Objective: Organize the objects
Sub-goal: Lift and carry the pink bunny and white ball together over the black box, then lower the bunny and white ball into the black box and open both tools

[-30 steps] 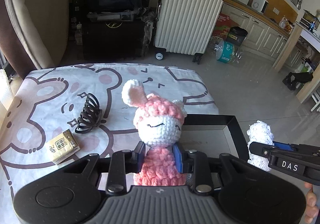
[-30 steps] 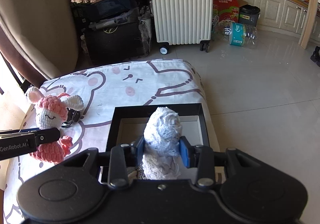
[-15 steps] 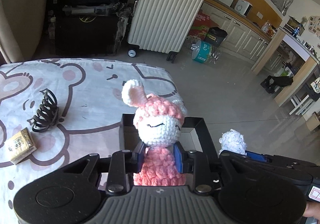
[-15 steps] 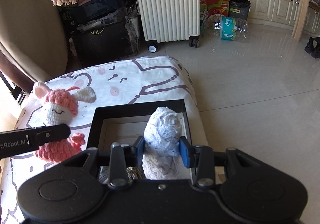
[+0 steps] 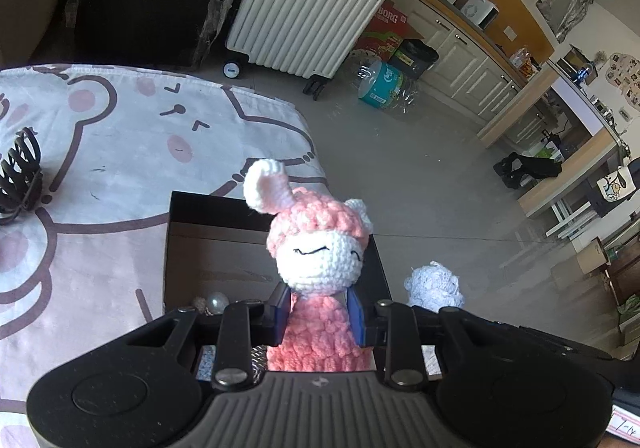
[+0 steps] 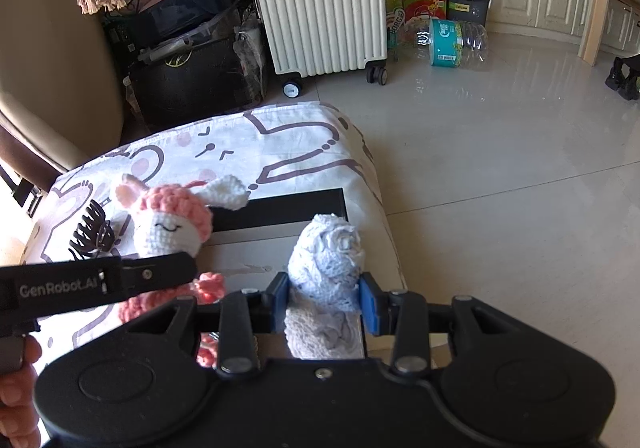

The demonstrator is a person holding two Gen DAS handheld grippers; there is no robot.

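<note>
My left gripper (image 5: 318,312) is shut on a pink and white crochet bunny (image 5: 316,248), held upright over a black open box (image 5: 200,208) on the bear-print cloth. The same bunny (image 6: 168,228) and left gripper (image 6: 132,280) show at the left of the right wrist view. My right gripper (image 6: 324,306) is shut on a white crochet bundle (image 6: 328,252), held over the right half of the box (image 6: 296,204). That bundle (image 5: 434,286) peeks out at the right of the left wrist view. A pearl bead (image 5: 216,302) lies inside the box.
A black hair claw clip (image 5: 18,168) lies on the cloth (image 5: 120,152) to the left, also seen as the clip (image 6: 90,230). The cloth's edge drops to a tiled floor (image 6: 500,168). A white suitcase (image 6: 320,0) and clutter stand beyond.
Both grippers moved right and lower, so the bunny now hangs over the box instead of the cloth. The small yellow packet left the left wrist view. Grips are unchanged.
</note>
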